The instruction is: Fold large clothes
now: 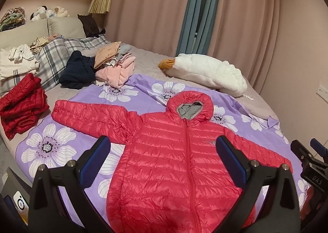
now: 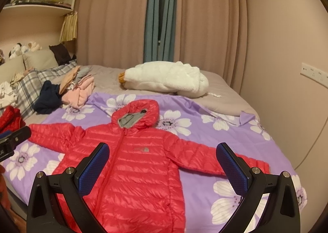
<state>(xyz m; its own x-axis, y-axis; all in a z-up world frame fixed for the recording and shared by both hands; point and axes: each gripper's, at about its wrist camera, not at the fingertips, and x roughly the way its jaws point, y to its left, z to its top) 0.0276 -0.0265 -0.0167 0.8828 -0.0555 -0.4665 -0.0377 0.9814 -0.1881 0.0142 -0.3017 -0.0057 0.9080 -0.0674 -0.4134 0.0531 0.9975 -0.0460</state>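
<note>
Jacket (image 1: 174,151) flat; folded red pile (image 1: 22,106) fully visible leftward.

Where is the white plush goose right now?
The white plush goose lies on the grey bedsheet beyond the red jacket's hood, right of the clothes pile, near the curtains.

Both fisheye views look forward and down over the bed (image 1: 143,52) from its foot toward the curtains (image 1: 147,7). The left wrist view has the red jacket (image 1: 174,163) filling its lower centre; the right wrist view holds it lower left (image 2: 133,171). Each catches the other tongs at a frame edge (image 1: 311,163) (image 2: 12,142). Both share jacket, floral sheet (image 2: 235,130) and white plush (image 1: 207,71).
</note>
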